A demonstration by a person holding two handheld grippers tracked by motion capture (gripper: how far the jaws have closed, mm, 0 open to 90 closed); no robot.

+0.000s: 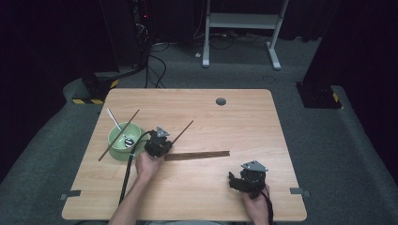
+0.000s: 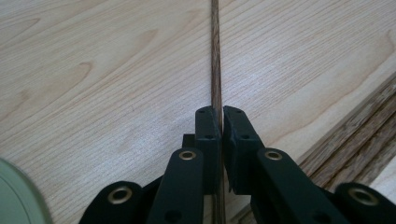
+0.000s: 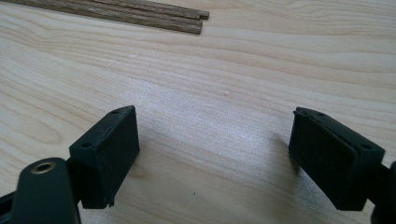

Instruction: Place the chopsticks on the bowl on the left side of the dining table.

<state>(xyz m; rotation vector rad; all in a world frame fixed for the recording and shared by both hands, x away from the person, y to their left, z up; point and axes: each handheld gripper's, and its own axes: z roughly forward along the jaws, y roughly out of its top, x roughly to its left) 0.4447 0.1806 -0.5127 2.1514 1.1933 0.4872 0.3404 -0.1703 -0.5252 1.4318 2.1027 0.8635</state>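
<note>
Dark brown wood, thin and straight: we find one chopstick (image 2: 215, 60) clamped between the closed jaws of the left gripper (image 2: 220, 114), its pads pressed tight on the stick. In the high view that chopstick (image 1: 183, 131) slants up and away from the left gripper (image 1: 159, 140) over the light wooden table (image 1: 234, 187). Just beside this gripper lies a bundle of chopsticks (image 1: 197, 155), flat on the table. A green bowl (image 1: 123, 140) stands to the left, holding a metal spoon (image 1: 114, 121), with a second chopstick (image 1: 118, 136) laid across its rim. We note the right gripper (image 3: 215, 140) with its jaws spread wide, nothing between them, above bare tabletop. It sits well apart from the bundle, near the table's front edge.
</note>
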